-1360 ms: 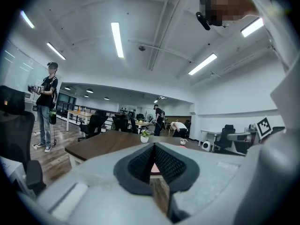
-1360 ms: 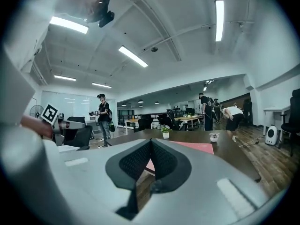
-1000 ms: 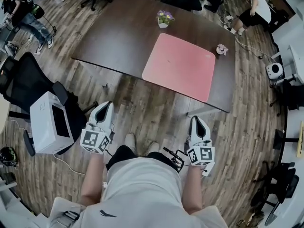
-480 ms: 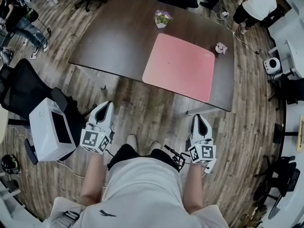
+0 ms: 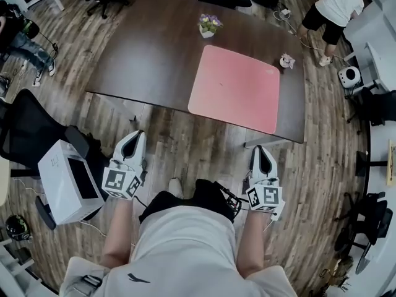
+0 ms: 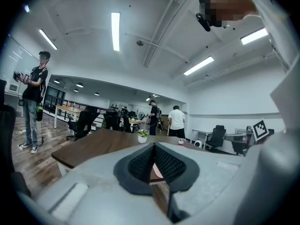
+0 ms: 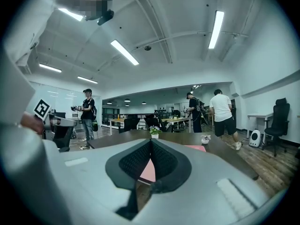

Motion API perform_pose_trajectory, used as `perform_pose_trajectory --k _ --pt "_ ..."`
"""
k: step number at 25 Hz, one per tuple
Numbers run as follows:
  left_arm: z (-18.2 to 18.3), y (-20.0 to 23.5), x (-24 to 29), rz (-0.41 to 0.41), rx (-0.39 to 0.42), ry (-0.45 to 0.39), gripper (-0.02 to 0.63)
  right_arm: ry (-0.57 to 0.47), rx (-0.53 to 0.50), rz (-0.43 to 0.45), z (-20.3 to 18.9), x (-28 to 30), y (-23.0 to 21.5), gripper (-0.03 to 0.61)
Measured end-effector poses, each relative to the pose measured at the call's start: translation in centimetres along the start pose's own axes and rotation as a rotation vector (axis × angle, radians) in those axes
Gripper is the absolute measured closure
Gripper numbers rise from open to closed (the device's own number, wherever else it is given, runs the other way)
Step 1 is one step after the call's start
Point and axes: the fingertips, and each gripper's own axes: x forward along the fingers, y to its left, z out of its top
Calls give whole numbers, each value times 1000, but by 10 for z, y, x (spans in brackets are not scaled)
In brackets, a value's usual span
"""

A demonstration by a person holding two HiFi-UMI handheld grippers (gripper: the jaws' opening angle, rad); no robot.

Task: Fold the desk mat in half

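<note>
A pink desk mat [image 5: 237,88] lies flat on the right part of a dark brown table [image 5: 154,48]; a sliver of the mat [image 7: 149,170] shows past the right jaws. I stand a step back from the table's near edge. My left gripper [image 5: 134,138] is held at waist height over the wood floor, left of the mat, jaws together and empty. My right gripper [image 5: 262,153] hangs level with it, below the mat's near right corner, also shut on nothing. In both gripper views the black pads [image 6: 153,161] meet at the tip.
A small flower pot [image 5: 208,25] stands behind the mat and a little pink object [image 5: 287,60] at its right edge. A white box [image 5: 65,181] and black chair [image 5: 28,132] stand at my left. A person [image 5: 331,5] stands beyond the table's far right; another [image 5: 21,33] at far left.
The table and mat have slid slightly nearer and the view shifted as I step forward; my feet moved under me. Both grippers stay shut and level.
</note>
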Motion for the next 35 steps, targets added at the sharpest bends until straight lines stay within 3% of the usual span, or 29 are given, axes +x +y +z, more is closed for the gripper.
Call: perform_pose_trajectory --k 9,26,35 --pt "6 22 36 29 -7 -2 608 -11 -8 10 9 46 -18 577" --pt "33 14 200 120 -2 -28 609 -17 -22 95 37 191 -143 577" --pt "44 29 243 116 3 -21 609 10 -16 92 34 225 -158 577"
